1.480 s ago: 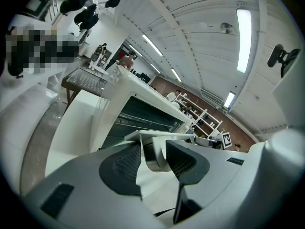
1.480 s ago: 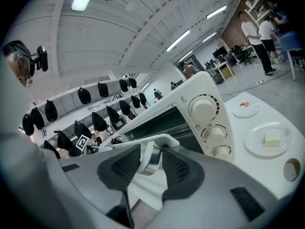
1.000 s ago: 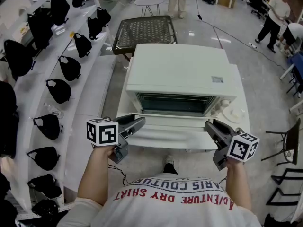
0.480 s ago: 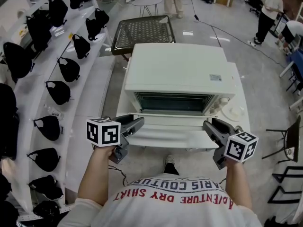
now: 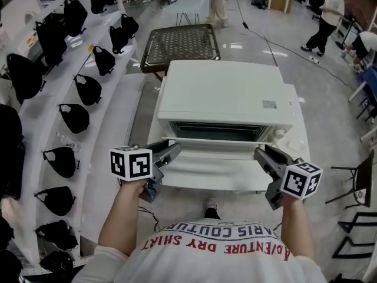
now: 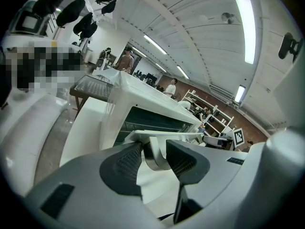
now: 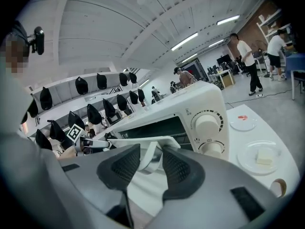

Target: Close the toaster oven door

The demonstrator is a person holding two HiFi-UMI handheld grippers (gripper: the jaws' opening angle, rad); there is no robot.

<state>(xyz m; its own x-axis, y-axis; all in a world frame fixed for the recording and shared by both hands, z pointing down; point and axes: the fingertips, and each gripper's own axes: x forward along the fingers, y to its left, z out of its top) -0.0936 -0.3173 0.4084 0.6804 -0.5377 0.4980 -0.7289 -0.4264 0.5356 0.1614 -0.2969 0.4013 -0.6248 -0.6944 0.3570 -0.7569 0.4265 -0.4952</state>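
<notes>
head view hides the grip — left gripper [image 6: 153, 152], right gripper [image 7: 150, 154] jaws clamp the handle [image 6: 183, 136].

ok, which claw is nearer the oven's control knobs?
Right. The right claw grips the door handle at the end by the knobs; the left claw grips its far end.

Both forearms reach forward; left gripper [image 5: 174, 150] and right gripper [image 5: 261, 154] tilt slightly down, jaws clamped on the door handle [image 6: 153, 160].
</notes>
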